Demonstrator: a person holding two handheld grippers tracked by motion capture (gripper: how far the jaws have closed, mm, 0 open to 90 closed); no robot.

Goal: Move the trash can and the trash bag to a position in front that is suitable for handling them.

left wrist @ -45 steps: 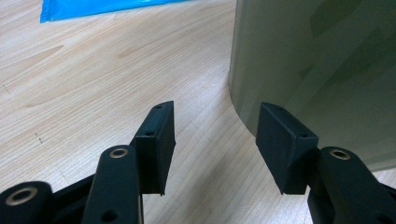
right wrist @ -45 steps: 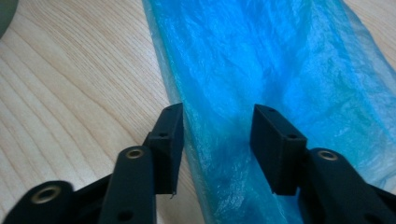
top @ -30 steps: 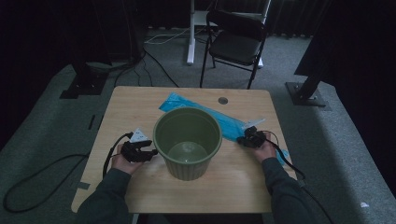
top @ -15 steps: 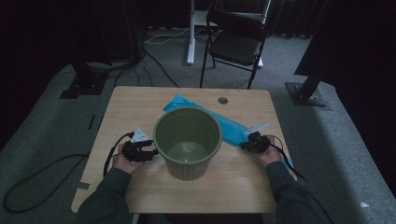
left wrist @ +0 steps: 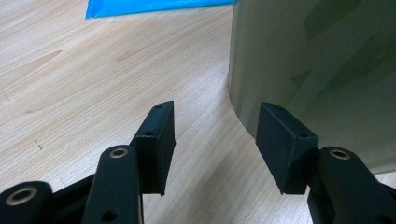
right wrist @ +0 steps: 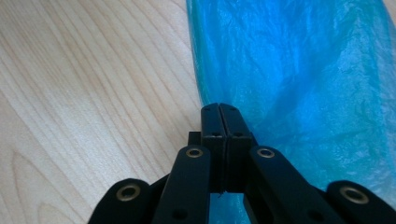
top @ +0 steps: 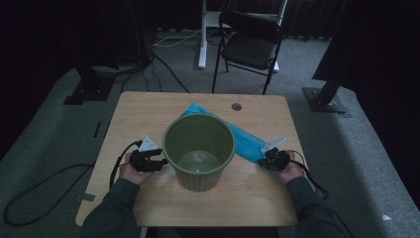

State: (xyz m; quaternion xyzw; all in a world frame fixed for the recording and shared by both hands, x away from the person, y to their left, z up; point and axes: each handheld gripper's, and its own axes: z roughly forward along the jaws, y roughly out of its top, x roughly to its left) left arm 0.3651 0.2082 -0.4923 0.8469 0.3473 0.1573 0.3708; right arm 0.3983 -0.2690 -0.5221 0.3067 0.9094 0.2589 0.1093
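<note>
At the left of the wooden desk [top: 148,119], the left gripper [top: 157,161] rests low in the person's left hand [top: 130,171], just beside the green bin [top: 198,148]. In the left gripper view its jaws stand apart with nothing between them; one black fingertip [left wrist: 286,144] sits right by the bin's ribbed wall [left wrist: 322,70], though whether it touches cannot be told.

The bin stands upright in the middle of the desk, its mouth open upward. Behind it the blue plastic bag [top: 247,141] lies flat, running slantwise from the far side of the bin toward the right near edge.

At the right, the right gripper [top: 267,161] sits at the bag's near end in the right hand [top: 289,171]. In the right gripper view its jaws are pressed together, their tips [right wrist: 220,114] at the edge of the bag [right wrist: 299,70], with blue film showing beneath them; whether film is pinched cannot be told.

Beyond the desk a black folding chair [top: 250,47] stands on the grey carpet.
</note>
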